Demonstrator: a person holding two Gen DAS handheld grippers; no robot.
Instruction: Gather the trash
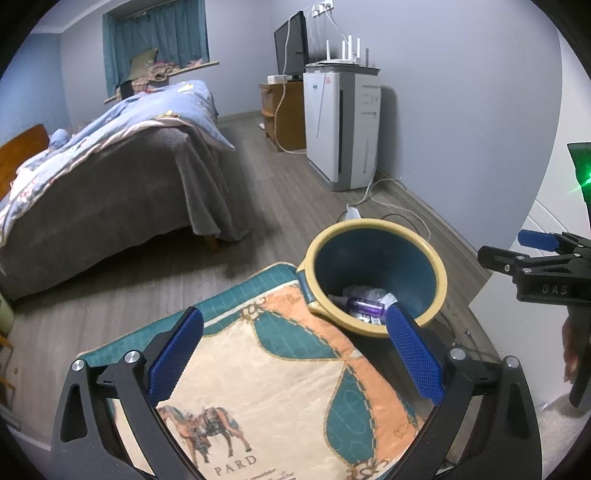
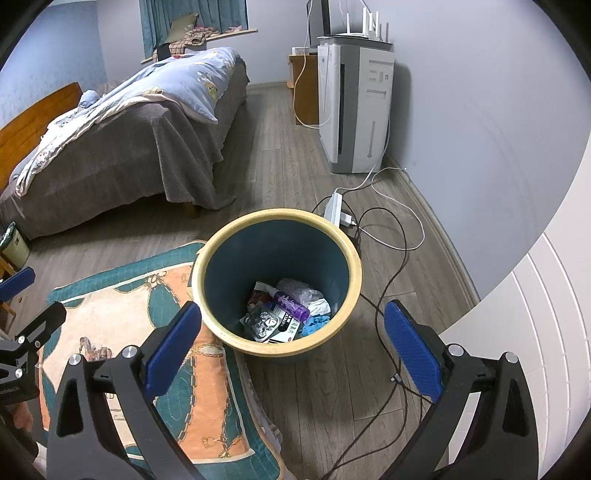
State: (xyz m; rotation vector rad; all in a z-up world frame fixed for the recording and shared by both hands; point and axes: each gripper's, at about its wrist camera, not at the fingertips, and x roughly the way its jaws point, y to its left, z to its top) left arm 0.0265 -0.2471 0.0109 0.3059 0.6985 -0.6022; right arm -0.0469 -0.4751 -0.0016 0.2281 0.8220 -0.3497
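Two handheld grippers are seen from their own wrist cameras, each with blue textured pads on black fingers. Nearest the lens, the left gripper (image 1: 295, 354) is held with its fingers spread wide apart and nothing between them, above a quilted mat (image 1: 266, 369) patterned in teal, orange and cream, on which a horse is printed. The right gripper (image 2: 293, 350) is likewise held wide apart and empty, above the near rim of a waste bin (image 2: 207, 254) and the grey wood-look floor (image 2: 332, 387). Dark cables (image 2: 388, 295) are trailed across the floor past its right finger. Just beyond the fingers, the bin, teal inside with a cream rim, is stood on the floor with one edge at the corner of the mat. The collected trash is lain at its bottom: a purple bottle (image 2: 290, 303), crumpled clear plastic (image 2: 299, 290), printed packets (image 2: 267, 323) and a blue scrap (image 2: 314, 323). Behind the bin, a white power strip (image 2: 335, 205) is lain with white and dark leads plugged in. Further back, a bed (image 2: 122, 147) with a grey cover and a rumpled blue quilt is placed at the left, and a tall white appliance (image 2: 354, 107) is stood against the right wall, a router (image 2: 365, 26) resting on top. Farthest off, teal curtains (image 1: 155, 37) are hung at the window.
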